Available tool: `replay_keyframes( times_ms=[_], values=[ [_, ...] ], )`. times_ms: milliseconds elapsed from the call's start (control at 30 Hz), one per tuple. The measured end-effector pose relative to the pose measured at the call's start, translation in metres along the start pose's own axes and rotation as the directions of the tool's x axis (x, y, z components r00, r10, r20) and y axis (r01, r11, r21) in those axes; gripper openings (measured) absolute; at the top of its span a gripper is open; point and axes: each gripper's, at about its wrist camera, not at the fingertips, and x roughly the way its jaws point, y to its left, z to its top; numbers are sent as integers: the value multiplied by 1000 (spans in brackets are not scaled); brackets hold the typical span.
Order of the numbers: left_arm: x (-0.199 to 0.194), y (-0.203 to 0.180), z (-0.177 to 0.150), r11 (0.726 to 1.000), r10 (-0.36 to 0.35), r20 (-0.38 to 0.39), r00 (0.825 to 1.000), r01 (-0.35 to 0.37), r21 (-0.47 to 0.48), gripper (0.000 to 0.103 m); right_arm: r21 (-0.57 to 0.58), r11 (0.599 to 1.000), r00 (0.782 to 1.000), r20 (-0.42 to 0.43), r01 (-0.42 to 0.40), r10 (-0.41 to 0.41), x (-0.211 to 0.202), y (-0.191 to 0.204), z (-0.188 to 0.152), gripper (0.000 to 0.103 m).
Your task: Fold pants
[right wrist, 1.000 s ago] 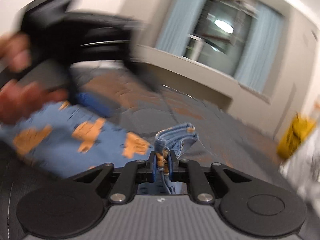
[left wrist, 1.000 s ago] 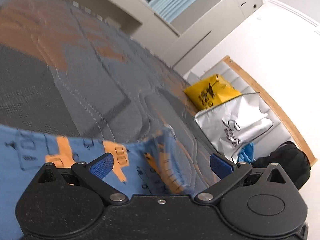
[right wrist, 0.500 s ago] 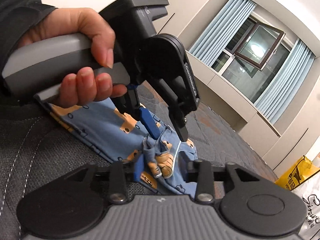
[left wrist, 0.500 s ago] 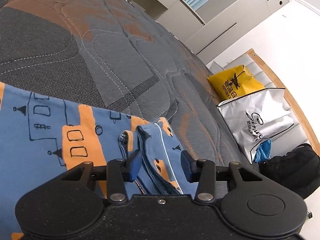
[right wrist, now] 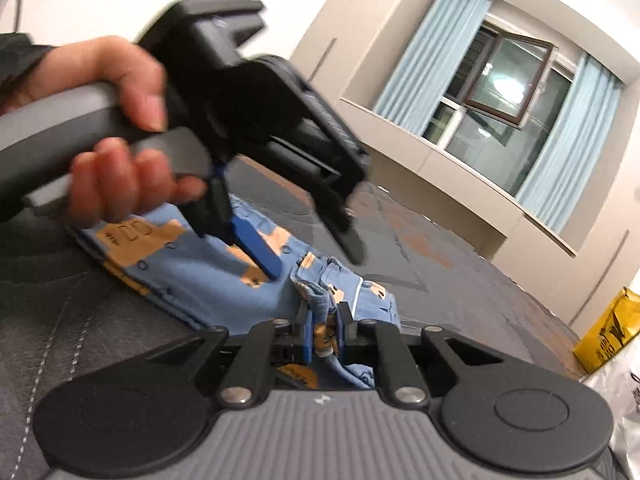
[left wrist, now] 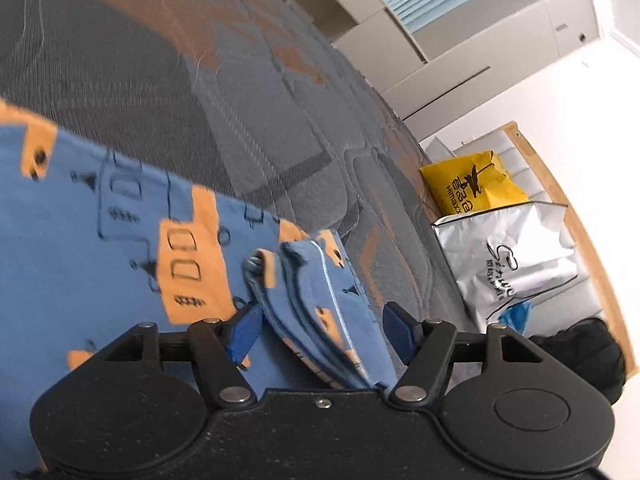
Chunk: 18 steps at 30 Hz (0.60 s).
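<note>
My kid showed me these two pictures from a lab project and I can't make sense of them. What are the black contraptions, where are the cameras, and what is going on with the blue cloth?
There is no robot here. A person holds a hand-held black two-finger gripper in each hand, and each carries a fisheye camera looking along its jaws. One picture is from the left gripper, the other from the right gripper, which also sees the person's left hand around the other tool's grey handle. Blue pants with orange truck prints lie on a grey and orange quilted mattress. The right jaws pinch a bunched edge of the pants. The left jaws are opening, with a fold of the pants between them, pads not pressing. A yellow bag and a silver bag stand beside the mattress.
</note>
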Motion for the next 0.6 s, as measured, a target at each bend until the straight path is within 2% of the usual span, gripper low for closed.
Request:
replay_keyframes(
  times_ms=[33, 100, 133, 200, 267, 400, 600],
  values=[
    [3, 1, -2, 1000, 2, 4, 1000, -2, -3, 64, -14, 1000, 1000, 4, -2, 2, 0, 3, 0, 13],
    [6, 1, -4, 1000, 14, 14, 1000, -14, -4, 40, -24, 1000, 1000, 10, -3, 3, -4, 5, -2, 13],
    [7, 1, -5, 1000, 20, 18, 1000, -20, -8, 35, -23, 1000, 1000, 10, -6, 6, -3, 5, -4, 13],
    [7, 1, -5, 999, 31, 30, 999, -31, -16, 20, -15, 1000, 1000, 7, -9, 9, -3, 3, -5, 13],
    [6, 1, -5, 999, 31, 44, 999, -31, -17, 12, -13, 1000, 1000, 2, -13, 13, -2, 2, -6, 13],
    [3, -1, -4, 999, 34, 62, 997, -34, 0, 7, -34, 999, 1000, -9, -16, 16, 2, 5, -6, 13],
    [0, -6, -5, 998, 59, 72, 996, -61, 25, 7, -86, 996, 1000, -15, -5, 4, 7, 11, -5, 13]
  ],
)
